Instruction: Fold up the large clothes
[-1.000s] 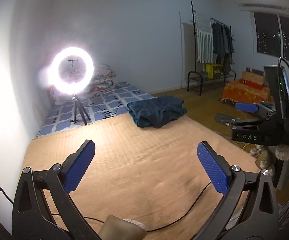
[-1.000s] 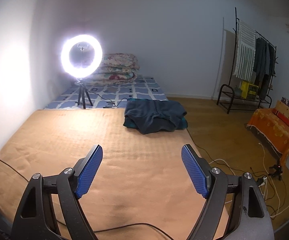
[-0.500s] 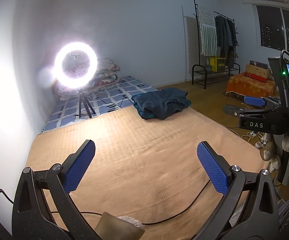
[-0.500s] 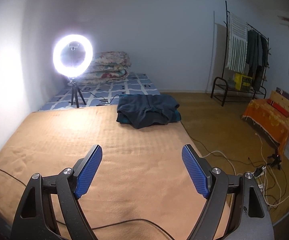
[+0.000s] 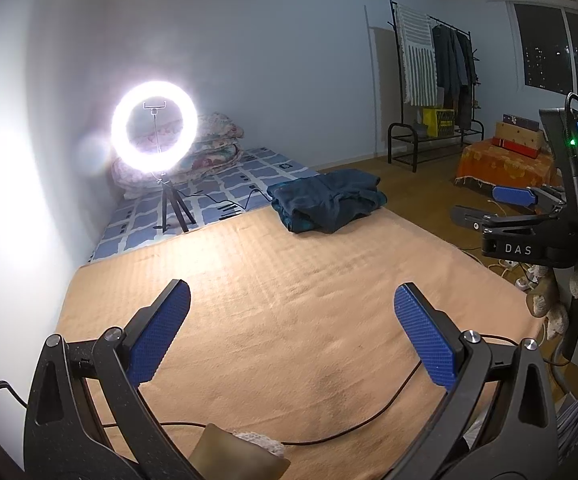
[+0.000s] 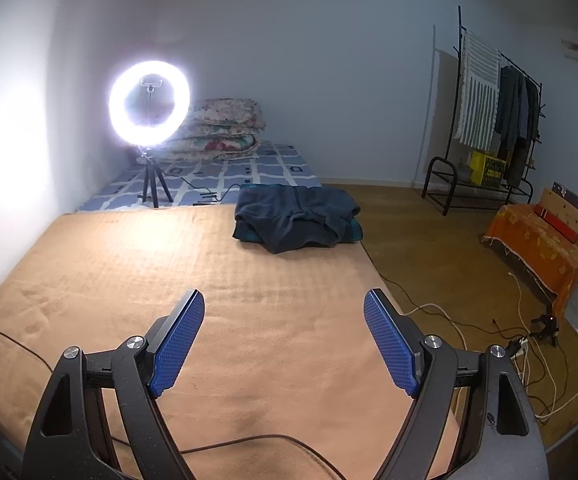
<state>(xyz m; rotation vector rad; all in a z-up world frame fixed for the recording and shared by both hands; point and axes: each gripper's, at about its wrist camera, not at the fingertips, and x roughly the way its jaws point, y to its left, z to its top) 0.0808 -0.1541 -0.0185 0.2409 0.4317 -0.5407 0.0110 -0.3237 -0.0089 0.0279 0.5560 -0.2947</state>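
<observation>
A pile of dark blue-green clothes lies at the far right corner of a tan blanket; it also shows in the right wrist view. My left gripper is open and empty, held above the near part of the blanket. My right gripper is open and empty, also above the near blanket. The right gripper's body shows at the right edge of the left wrist view. Both grippers are far from the clothes.
A lit ring light on a tripod stands on a blue checked mat beyond the blanket. Folded quilts lie by the wall. A clothes rack, an orange-covered box and floor cables are at right. A black cable crosses the near blanket.
Both views have shifted a little: the clothes pile and ring light sit further right and higher in the left view. Both grippers stay open and empty.
</observation>
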